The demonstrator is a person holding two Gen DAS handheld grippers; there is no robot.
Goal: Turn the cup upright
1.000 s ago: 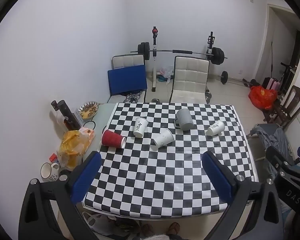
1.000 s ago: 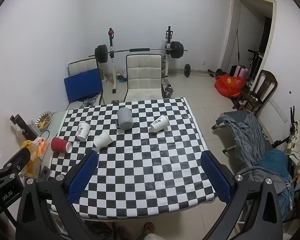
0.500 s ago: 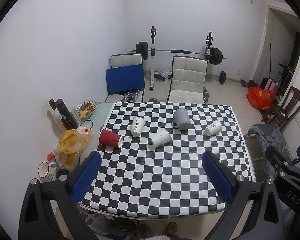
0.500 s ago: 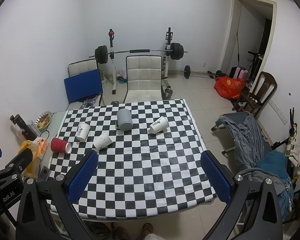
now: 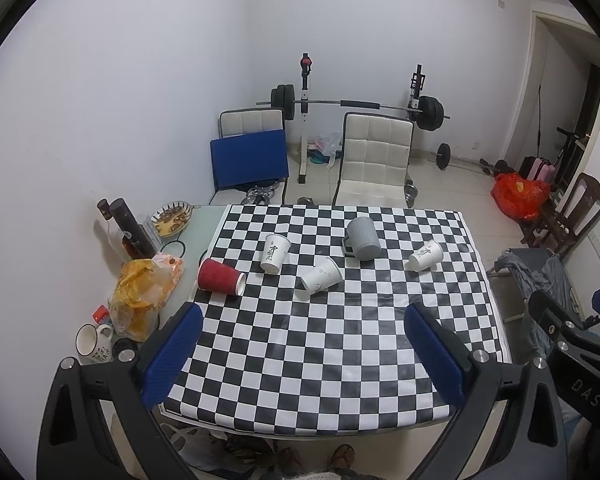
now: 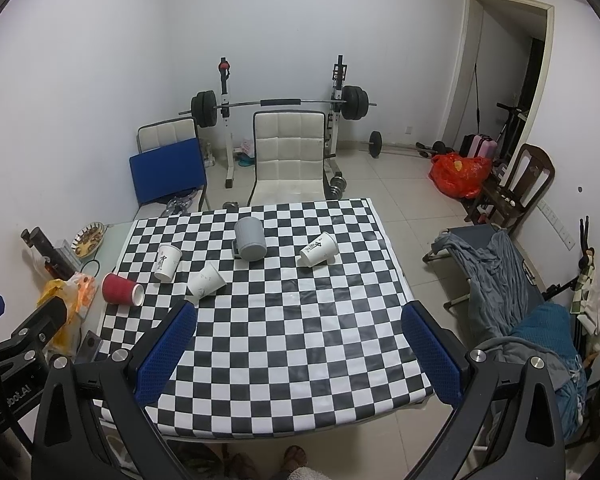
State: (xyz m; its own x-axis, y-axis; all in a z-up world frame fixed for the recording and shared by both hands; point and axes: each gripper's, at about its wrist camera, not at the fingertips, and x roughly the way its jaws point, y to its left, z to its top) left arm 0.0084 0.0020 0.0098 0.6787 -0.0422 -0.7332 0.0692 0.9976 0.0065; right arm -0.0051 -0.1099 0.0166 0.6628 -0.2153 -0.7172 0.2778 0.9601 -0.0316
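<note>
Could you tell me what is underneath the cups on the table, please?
A checkered cloth lies under the red cup, grey mug and white cups. The tabletop beneath it is covered.

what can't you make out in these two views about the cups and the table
- Print on the white paper cup: too small to read in either view.
- Grey mug interior: rim faces the cloth, mug wall hides it, both views.
- Checkered table near corners: covered by the left gripper fingers; likewise the right gripper, right wrist view.
- Red cup contents: mouth too small to see inside.
</note>
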